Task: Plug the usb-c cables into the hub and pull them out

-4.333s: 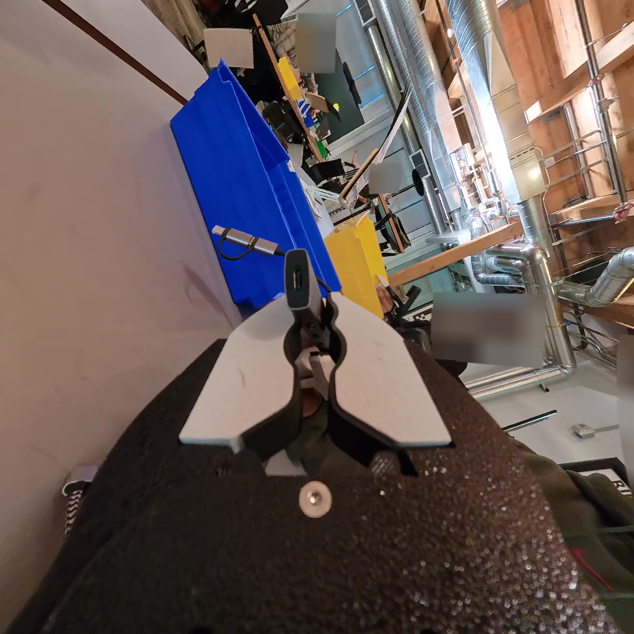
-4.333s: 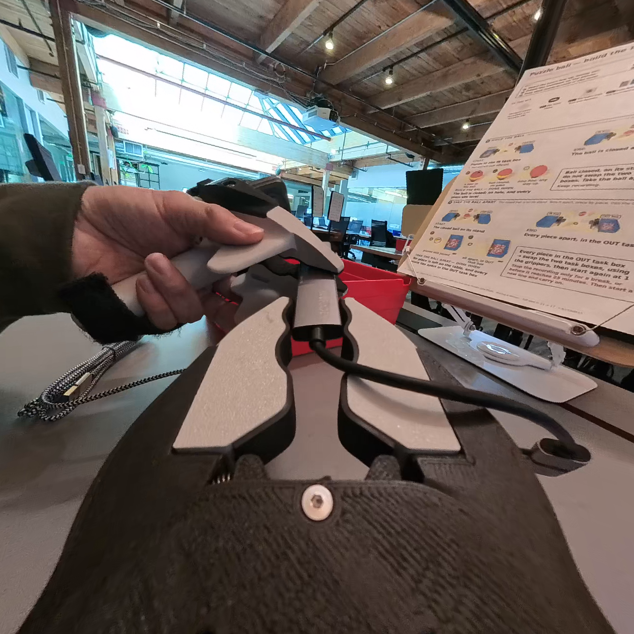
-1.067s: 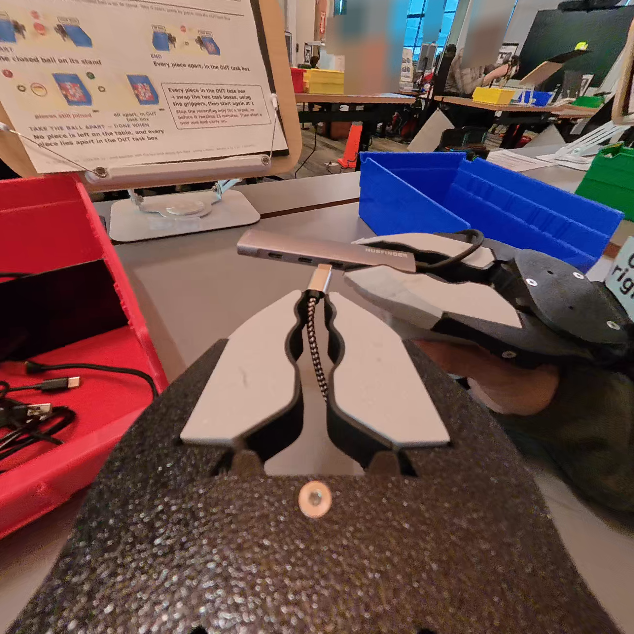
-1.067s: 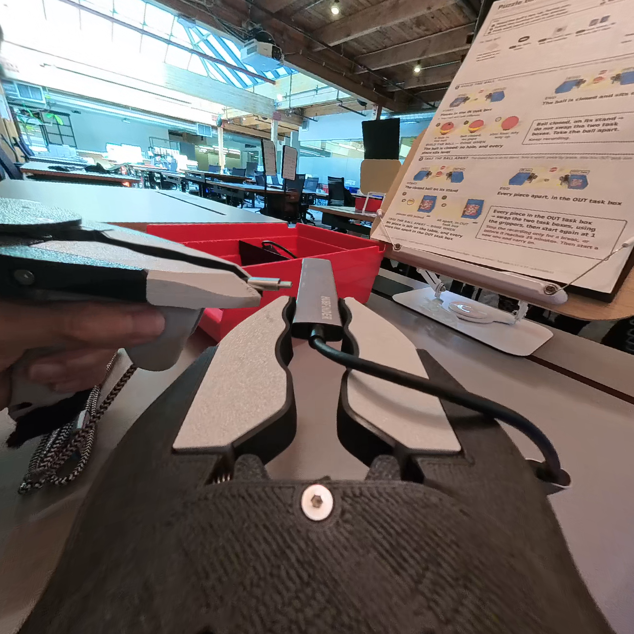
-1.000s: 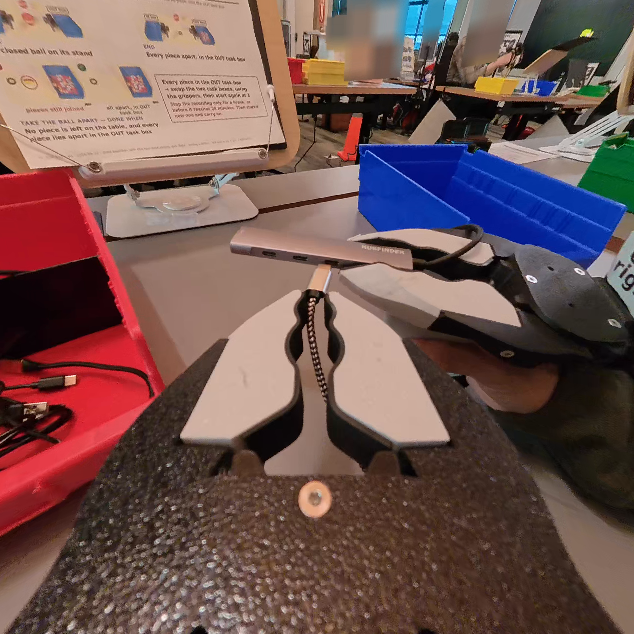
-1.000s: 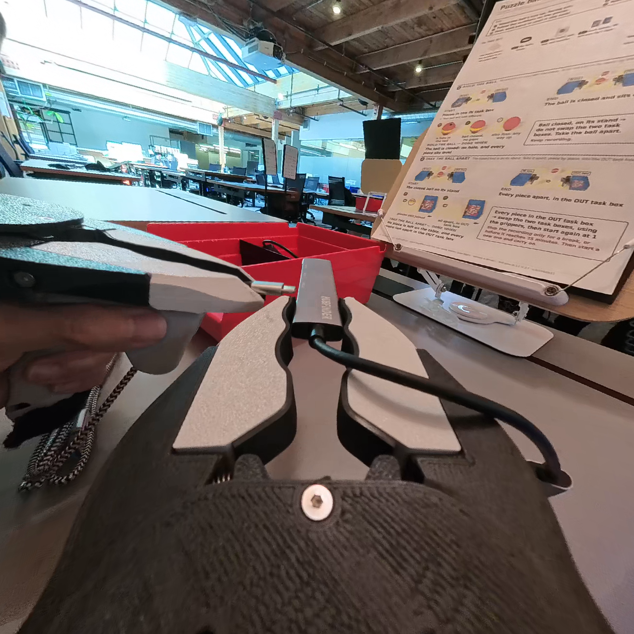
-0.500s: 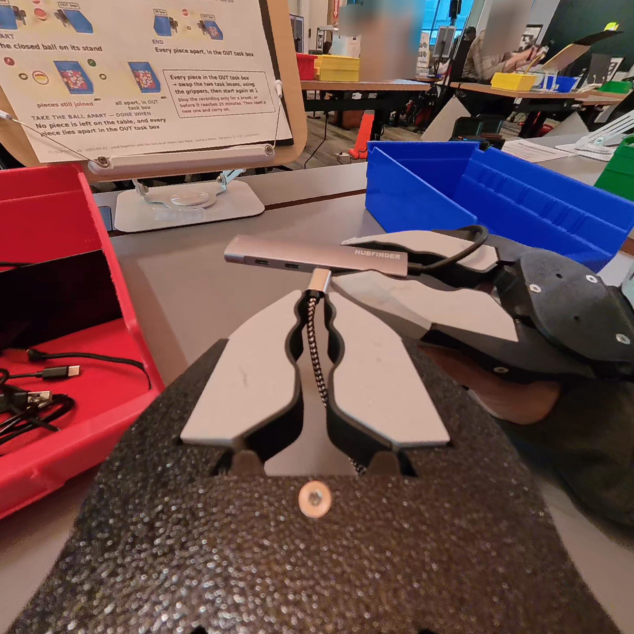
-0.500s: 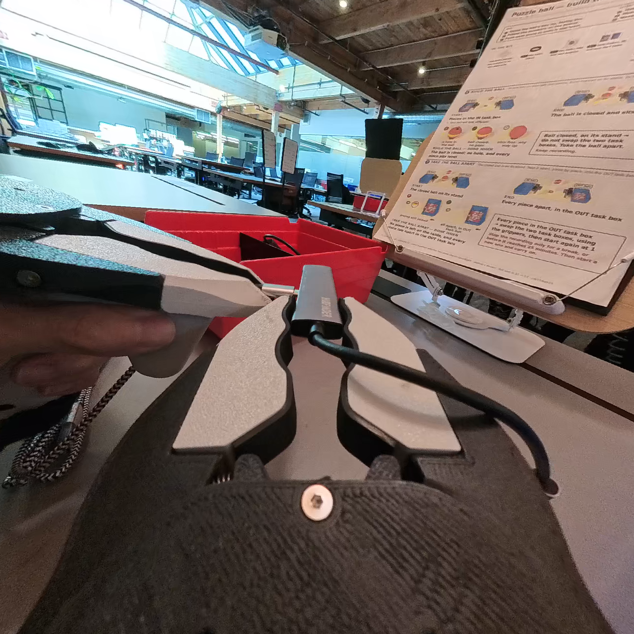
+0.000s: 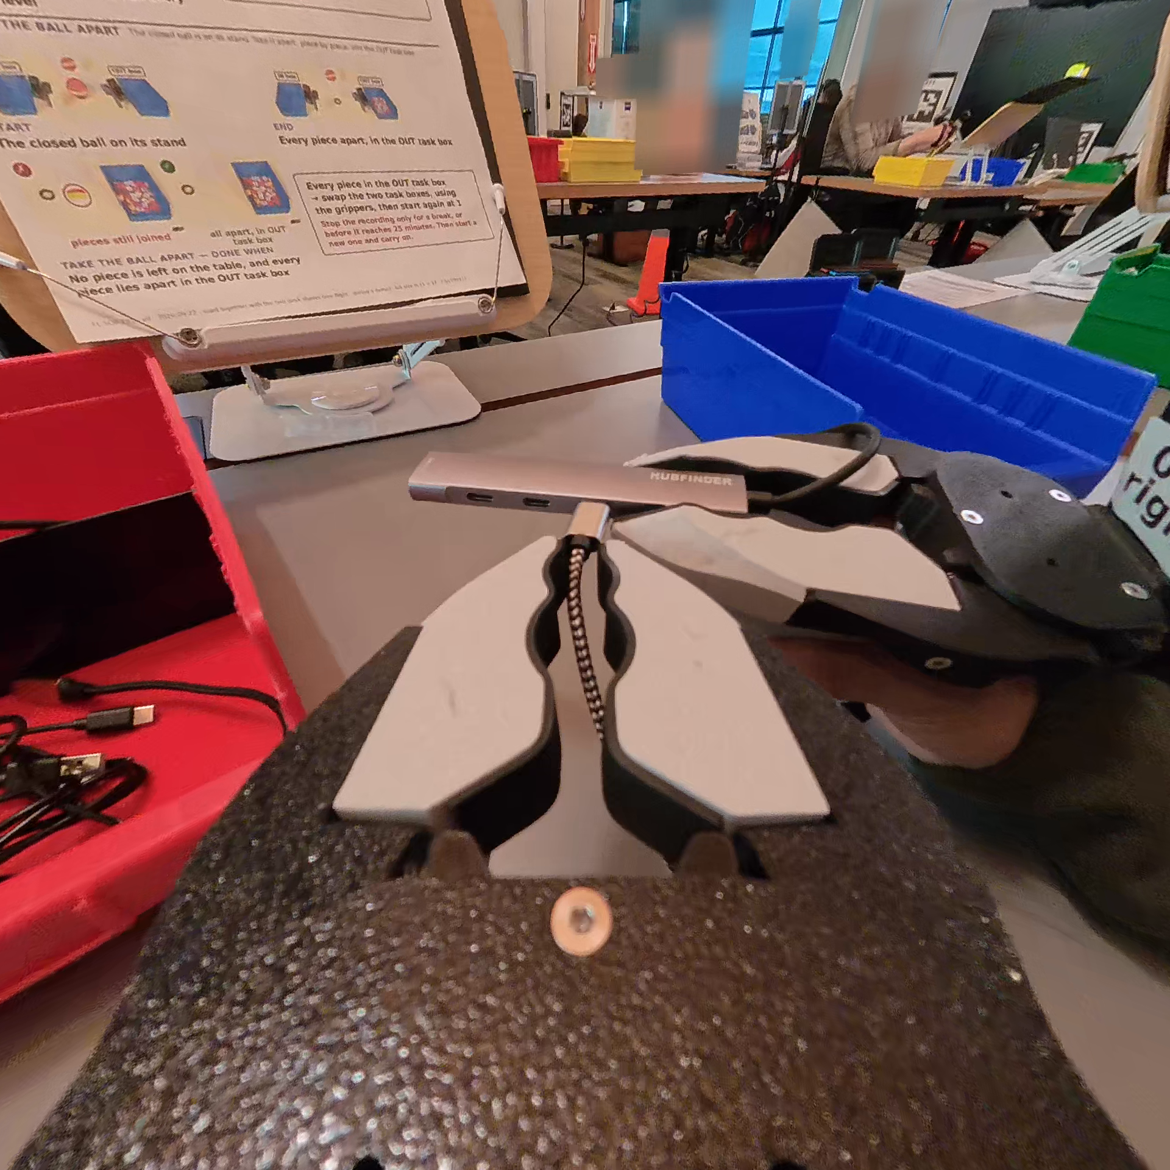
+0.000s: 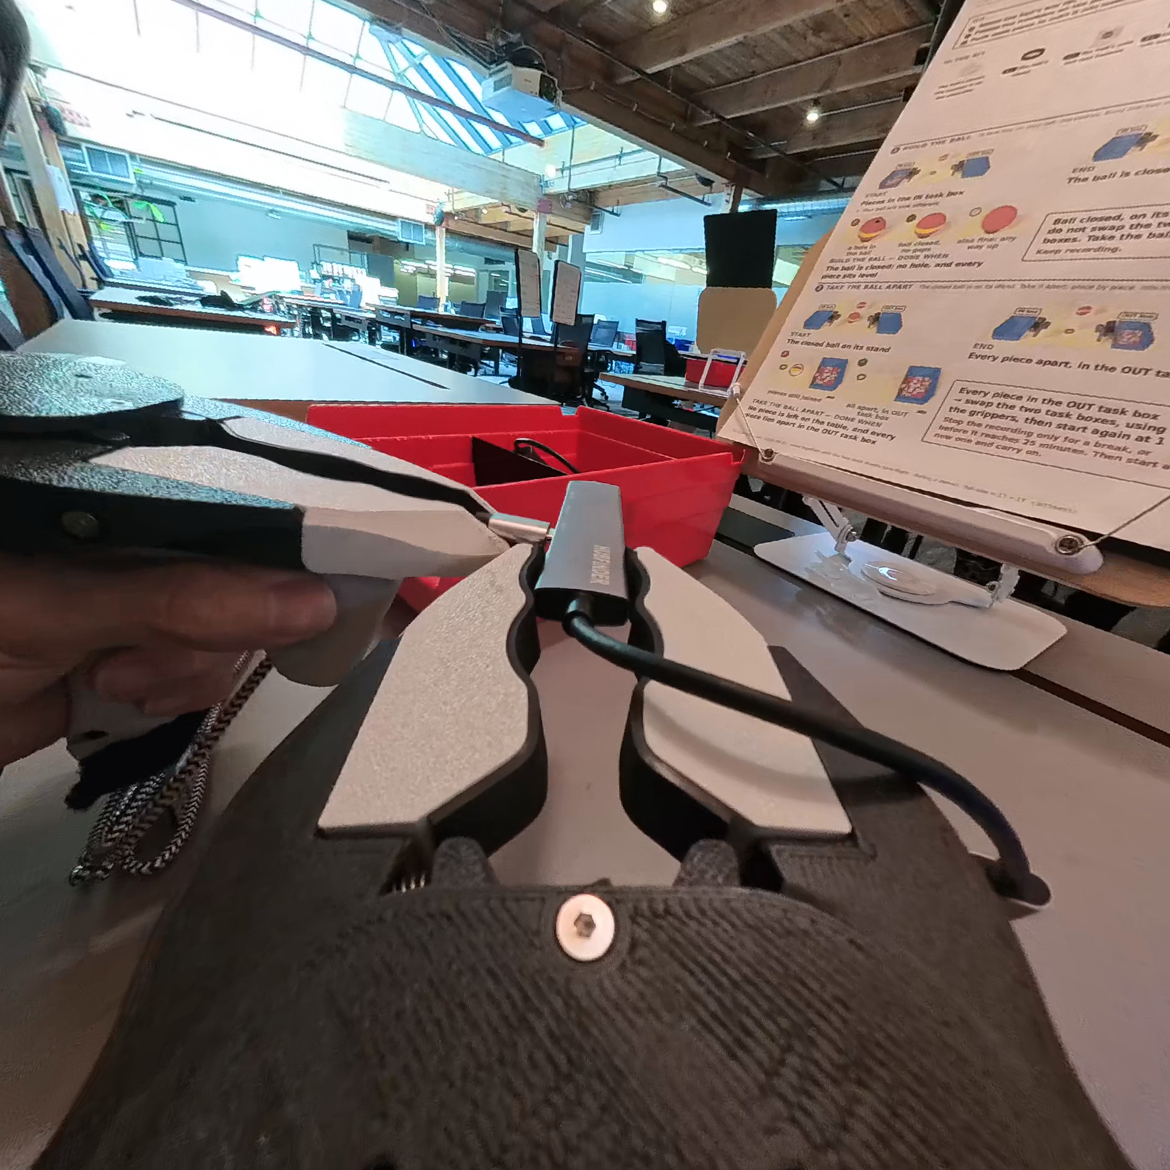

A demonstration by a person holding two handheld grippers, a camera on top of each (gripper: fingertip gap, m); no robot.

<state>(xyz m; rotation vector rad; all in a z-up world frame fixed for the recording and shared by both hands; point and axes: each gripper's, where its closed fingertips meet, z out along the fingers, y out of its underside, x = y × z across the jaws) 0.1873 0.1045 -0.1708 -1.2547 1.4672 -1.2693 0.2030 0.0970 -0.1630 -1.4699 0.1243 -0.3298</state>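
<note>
My right gripper (image 10: 582, 563) is shut on the grey usb-c hub (image 10: 585, 538), held above the table, its black lead (image 10: 791, 703) trailing back over the right finger. My left gripper (image 9: 579, 547) is shut on a braided usb-c cable (image 9: 582, 639), just behind its silver plug (image 9: 589, 519). The plug sits in a side port of the hub (image 9: 570, 484), with two open ports to its left. In the right wrist view the left gripper (image 10: 487, 538) comes in from the left, plug (image 10: 516, 525) against the hub's side. The right gripper (image 9: 639, 500) enters the left wrist view from the right.
A red bin (image 9: 114, 842) with several loose cables (image 9: 57, 766) lies at the left. A blue bin (image 9: 918, 380) stands behind the right gripper. An instruction board on a stand (image 9: 342, 405) is at the back, with a green bin (image 9: 1127, 316) at far right. My two grippers' fingertips are within a few centimetres of each other.
The plug has gone from just before the hub's side to seated in its port. Both grippers with hub and cable have shifted slightly; both holds are unchanged.
</note>
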